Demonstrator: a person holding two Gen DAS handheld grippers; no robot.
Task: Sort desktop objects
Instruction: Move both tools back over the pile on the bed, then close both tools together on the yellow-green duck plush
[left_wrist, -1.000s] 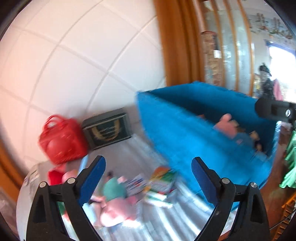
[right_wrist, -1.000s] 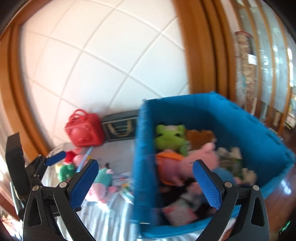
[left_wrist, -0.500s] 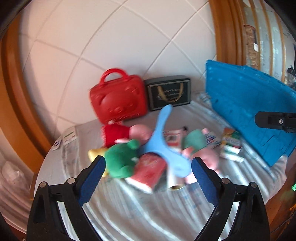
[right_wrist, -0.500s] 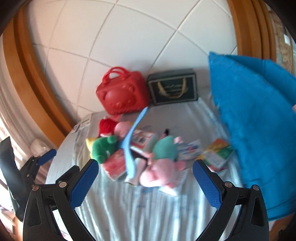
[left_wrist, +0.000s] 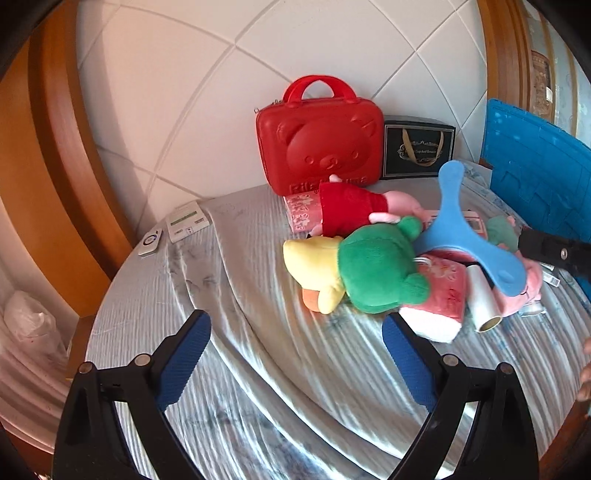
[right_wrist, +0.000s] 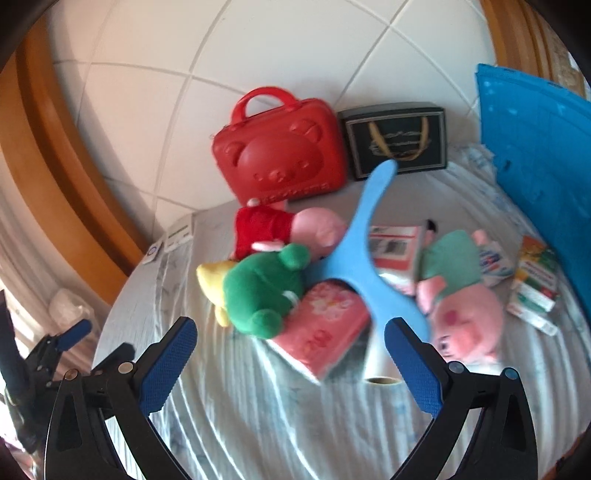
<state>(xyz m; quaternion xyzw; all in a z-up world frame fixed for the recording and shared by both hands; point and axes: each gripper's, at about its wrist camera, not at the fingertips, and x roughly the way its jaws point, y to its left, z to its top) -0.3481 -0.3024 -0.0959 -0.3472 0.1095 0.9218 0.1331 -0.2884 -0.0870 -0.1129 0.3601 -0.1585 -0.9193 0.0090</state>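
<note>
Toys now fill both views where the blue bin (right_wrist: 535, 155) did a second ago: you have swung back to the bench (left_wrist: 258, 350). Left tool (left_wrist: 295, 354) and right tool (right_wrist: 291, 354) hang spread, empty, short of the green frog (right_wrist: 258, 291), a likely next pick.

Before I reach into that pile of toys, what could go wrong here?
The blue three-armed piece lies across several toys, so lifting the green plush or the pink packet under it could drag it along. The white roll lies loose on its side and may roll if bumped. Both the left claw and the right claw are open and aimed at the same heap, so they might collide.
</note>
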